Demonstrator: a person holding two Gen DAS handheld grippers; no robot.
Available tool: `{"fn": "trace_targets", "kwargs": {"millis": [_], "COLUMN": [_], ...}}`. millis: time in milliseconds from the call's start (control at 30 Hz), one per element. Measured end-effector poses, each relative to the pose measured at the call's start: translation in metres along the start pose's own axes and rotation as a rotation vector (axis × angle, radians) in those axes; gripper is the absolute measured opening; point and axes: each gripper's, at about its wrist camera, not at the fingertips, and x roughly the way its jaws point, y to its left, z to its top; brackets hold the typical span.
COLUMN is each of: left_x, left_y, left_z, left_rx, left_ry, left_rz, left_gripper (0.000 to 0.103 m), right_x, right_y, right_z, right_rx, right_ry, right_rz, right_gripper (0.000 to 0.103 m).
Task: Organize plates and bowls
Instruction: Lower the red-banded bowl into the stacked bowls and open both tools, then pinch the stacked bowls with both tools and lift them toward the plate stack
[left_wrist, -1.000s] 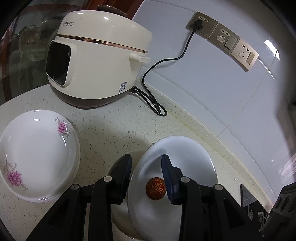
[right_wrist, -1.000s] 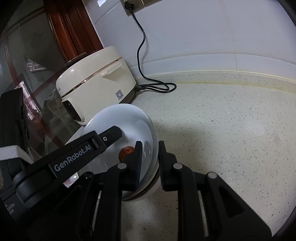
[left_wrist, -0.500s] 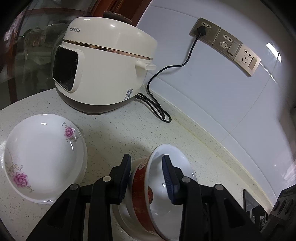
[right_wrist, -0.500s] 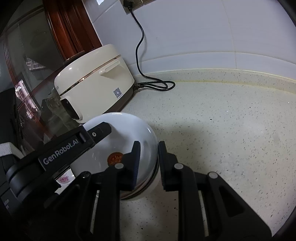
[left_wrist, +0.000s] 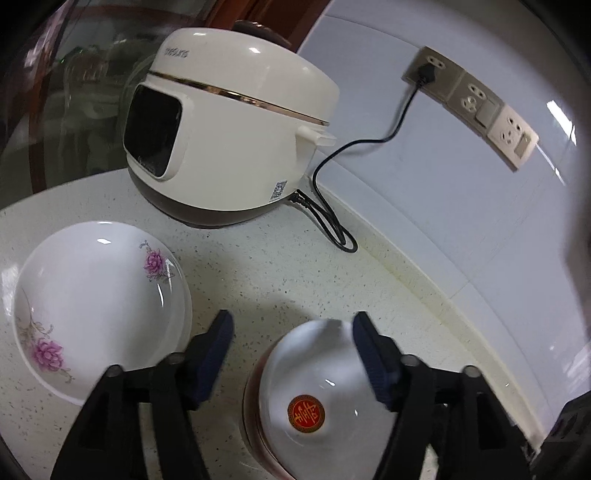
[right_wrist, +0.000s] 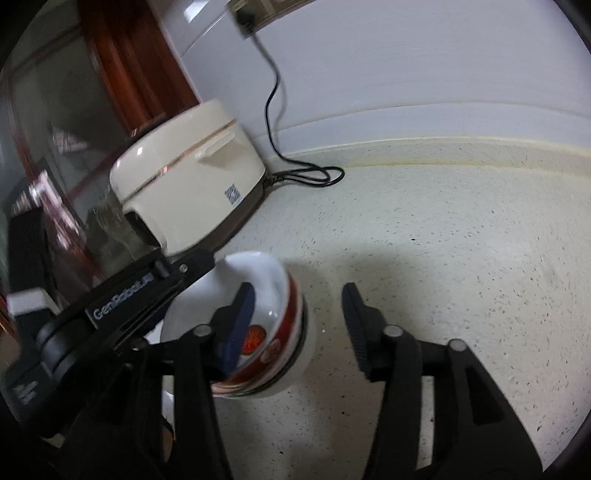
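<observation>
counter (left_wrist: 258, 280) — one plate (left_wrist: 99, 310), stacked bowls (left_wrist: 317, 398)

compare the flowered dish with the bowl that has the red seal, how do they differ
The flowered dish is wide and shallow with pink flowers inside; the seal bowl is narrower and deeper, with a red round seal inside and a red outside. The dish lies alone; the bowl sits nested in another. Both are white inside and rest on the counter.

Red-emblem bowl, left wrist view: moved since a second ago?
Yes. The bowl has tipped from on edge to upright, nested in the stack, still short of the rice cooker. The left gripper has just been opening.
</observation>
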Motion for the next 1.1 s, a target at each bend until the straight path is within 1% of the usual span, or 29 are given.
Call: {"fn": "trace_targets", "kwargs": {"millis": [67,200,300,367,433,467,500,533,600,633,700,767,800,867,933,1000,1033,1100], "left_x": [0.002,0.01,0.014,0.017,0.022,0.025,0.027,0.028,0.026,0.024,0.024,0.027,0.032,0.039,0.047,0.057,0.06,0.066], "left_y": [0.002,-0.004,-0.008,-0.008,-0.007,-0.007,-0.008,-0.009,-0.013,-0.016,-0.019,-0.022,-0.02,-0.014,-0.008,-0.001,0.002,0.003], "left_z": [0.001,-0.002,-0.005,-0.005,-0.006,-0.006,-0.005,-0.005,-0.003,-0.001,0.004,0.01,0.013,0.017,0.018,0.02,0.02,0.019], "left_rx": [-0.015,0.009,0.029,0.035,0.031,0.027,0.028,0.038,0.074,0.101,0.154,0.221,0.246,0.267,0.299,0.308,0.31,0.347], "left_ry": [0.011,0.053,0.066,0.075,0.096,0.108,0.121,0.133,0.145,0.155,0.179,0.232,0.275,0.357,0.423,0.495,0.52,0.564], "left_rz": [-0.013,-0.02,-0.012,-0.008,-0.019,-0.029,-0.045,-0.059,-0.059,-0.065,-0.063,-0.073,-0.082,-0.117,-0.125,-0.164,-0.164,-0.17], "left_gripper": [0.077,0.077,0.077,0.077,0.077,0.077,0.078,0.079,0.079,0.079,0.079,0.079,0.079,0.079,0.079,0.079,0.079,0.078], "right_x": [-0.002,0.0,0.006,0.009,0.012,0.014,0.017,0.018,0.021,0.022,0.025,0.027,0.027,0.03,0.035,0.041,0.04,0.037], "right_y": [-0.013,-0.03,-0.035,-0.037,-0.038,-0.038,-0.038,-0.037,-0.03,-0.027,-0.025,-0.025,-0.024,-0.02,-0.02,-0.02,-0.019,-0.019], "right_z": [0.003,0.001,-0.001,-0.003,-0.004,-0.005,-0.007,-0.009,-0.01,-0.01,-0.012,-0.015,-0.016,-0.021,-0.025,-0.029,-0.031,-0.035], "right_rx": [0.059,0.137,0.163,0.158,0.164,0.17,0.17,0.163,0.1,0.072,0.048,0.057,0.055,0.059,0.099,0.156,0.178,0.233], "right_ry": [0.007,0.041,0.069,0.076,0.093,0.108,0.124,0.133,0.135,0.136,0.139,0.147,0.152,0.153,0.168,0.176,0.174,0.168], "right_rz": [0.027,0.066,0.122,0.147,0.197,0.242,0.287,0.296,0.272,0.257,0.263,0.292,0.303,0.308,0.31,0.299,0.287,0.246], "right_gripper": [0.058,0.06,0.06,0.061,0.062,0.063,0.066,0.068,0.068,0.068,0.069,0.071,0.074,0.077,0.078,0.079,0.079,0.079]}}
